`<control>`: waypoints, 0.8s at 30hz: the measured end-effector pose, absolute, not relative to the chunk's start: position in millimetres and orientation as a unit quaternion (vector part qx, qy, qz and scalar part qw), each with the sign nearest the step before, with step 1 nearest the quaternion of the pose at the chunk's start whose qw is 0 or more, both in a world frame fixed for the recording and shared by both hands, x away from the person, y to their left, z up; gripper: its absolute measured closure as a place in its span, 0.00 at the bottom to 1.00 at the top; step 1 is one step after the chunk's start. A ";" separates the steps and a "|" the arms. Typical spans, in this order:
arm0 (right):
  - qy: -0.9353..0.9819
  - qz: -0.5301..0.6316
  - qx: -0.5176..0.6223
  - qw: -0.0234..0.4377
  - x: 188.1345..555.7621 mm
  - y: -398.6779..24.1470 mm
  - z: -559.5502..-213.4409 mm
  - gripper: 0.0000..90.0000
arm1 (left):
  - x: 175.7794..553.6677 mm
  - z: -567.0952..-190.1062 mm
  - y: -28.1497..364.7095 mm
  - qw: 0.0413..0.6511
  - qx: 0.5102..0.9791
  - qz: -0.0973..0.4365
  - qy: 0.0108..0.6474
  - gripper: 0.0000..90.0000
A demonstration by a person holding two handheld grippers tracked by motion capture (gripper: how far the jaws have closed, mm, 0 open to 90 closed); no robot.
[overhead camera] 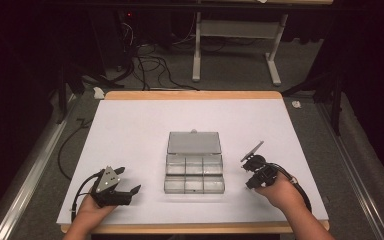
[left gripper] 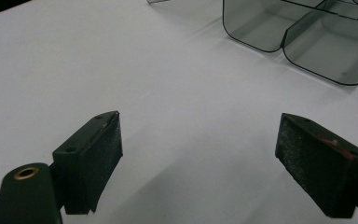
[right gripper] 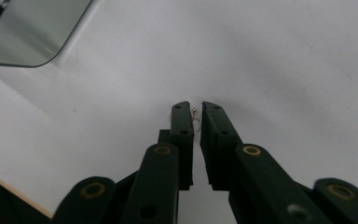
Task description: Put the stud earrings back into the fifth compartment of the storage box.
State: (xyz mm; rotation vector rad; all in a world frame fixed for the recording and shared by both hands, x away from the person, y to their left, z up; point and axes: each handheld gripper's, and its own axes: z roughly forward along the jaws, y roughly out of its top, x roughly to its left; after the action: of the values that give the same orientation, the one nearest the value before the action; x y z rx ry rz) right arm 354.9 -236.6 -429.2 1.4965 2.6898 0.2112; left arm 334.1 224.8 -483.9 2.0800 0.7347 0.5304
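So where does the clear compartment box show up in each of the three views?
High view: the clear compartment box sits at the table's middle, lid open, between both grippers.
Left gripper view: its rounded compartments sit at the top right, beyond the open jaws.
Right gripper view: one rounded corner shows at the top left.
Shared landmark: the white table surface.

Clear grey box (overhead camera: 194, 170) on white table (overhead camera: 130, 130) (black claws (overhead camera: 120, 189)).

A dark lab or test room.
Loose cables (overhead camera: 150, 65) lie on grey carpet (overhead camera: 230, 75), beside a white stand (overhead camera: 235, 30), beyond the white-covered table (overhead camera: 130, 130).
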 end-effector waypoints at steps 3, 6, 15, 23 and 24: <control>0.870 0.065 0.488 0.030 356.6 -234.7 -433.9 0.86 | 334.2 -483.9 224.8 0.423 0.831 0.211 0.294 0.17; 0.874 0.067 0.481 0.032 359.0 -234.2 -437.1 0.86 | 334.2 -483.9 224.8 0.423 0.831 0.211 0.294 0.17; 0.878 0.059 0.474 0.021 358.3 -230.5 -434.9 0.96 | 334.2 -483.9 224.8 0.423 0.831 0.211 0.294 0.17; 0.877 0.068 0.475 0.020 357.1 -232.4 -427.4 0.96 | 334.2 -483.9 224.8 0.423 0.831 0.211 0.294 0.17; 0.877 0.069 0.475 0.018 357.1 -231.6 -424.0 0.96 | 334.2 -483.9 224.8 0.423 0.831 0.211 0.294 0.17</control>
State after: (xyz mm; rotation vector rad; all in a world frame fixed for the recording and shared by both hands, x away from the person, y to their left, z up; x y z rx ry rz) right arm 357.1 -231.6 -424.0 1.4770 2.7237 0.2137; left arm 334.2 224.8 -483.9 2.0797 0.7356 0.5286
